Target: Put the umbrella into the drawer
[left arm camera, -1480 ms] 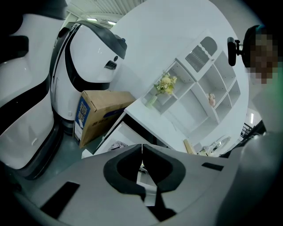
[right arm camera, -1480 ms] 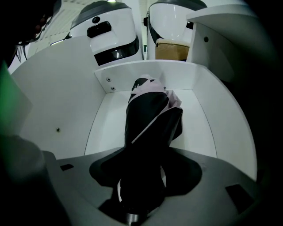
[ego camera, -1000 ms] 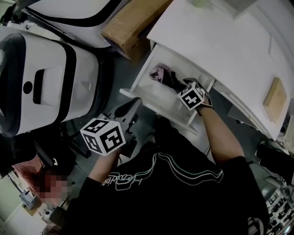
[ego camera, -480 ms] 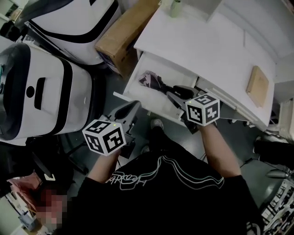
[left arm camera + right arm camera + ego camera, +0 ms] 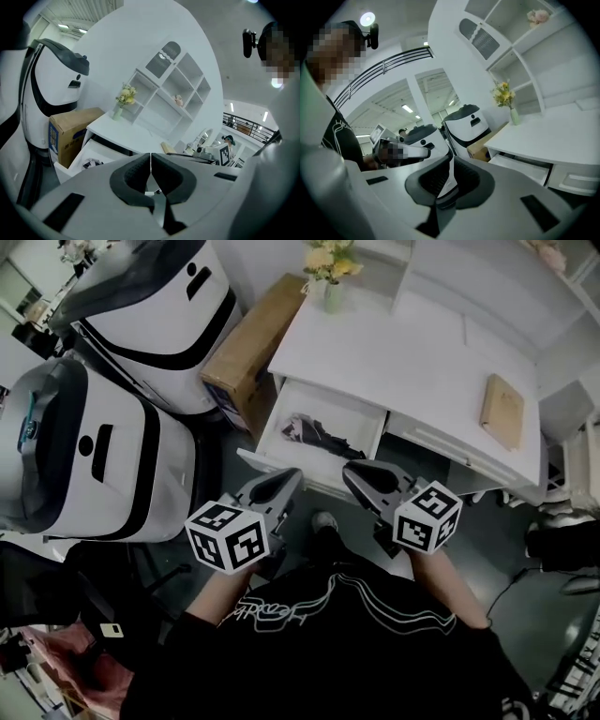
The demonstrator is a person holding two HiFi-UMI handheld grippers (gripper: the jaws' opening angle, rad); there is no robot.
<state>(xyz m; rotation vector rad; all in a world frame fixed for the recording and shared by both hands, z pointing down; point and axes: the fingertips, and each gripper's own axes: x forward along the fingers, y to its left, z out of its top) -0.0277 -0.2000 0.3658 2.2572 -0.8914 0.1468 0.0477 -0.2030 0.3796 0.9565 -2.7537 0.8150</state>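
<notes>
The folded dark umbrella [image 5: 314, 434] with a pale patterned end lies inside the open white drawer [image 5: 272, 457] of the desk; it also shows as a dark patch [image 5: 90, 163] in the left gripper view. My left gripper [image 5: 286, 480] hovers in front of the drawer's front panel, shut and empty [image 5: 150, 158]. My right gripper [image 5: 354, 472] is held beside it, in front of the drawer's right end; its jaws have just been closing, they meet at the tips [image 5: 451, 161], and nothing is between them. Neither gripper touches the umbrella.
A white desk [image 5: 412, 362] carries a flower vase [image 5: 330, 273] and a tan notebook [image 5: 503, 409]. A cardboard box [image 5: 248, 348] stands left of the drawer. Two large white machines [image 5: 84, 456] [image 5: 159, 324] crowd the left side. Shelves [image 5: 173, 89] rise behind the desk.
My right gripper has come out of the drawer, leaving the umbrella there, and risen with its jaws closed. The left gripper has lifted too. Both now sit side by side before the drawer.
</notes>
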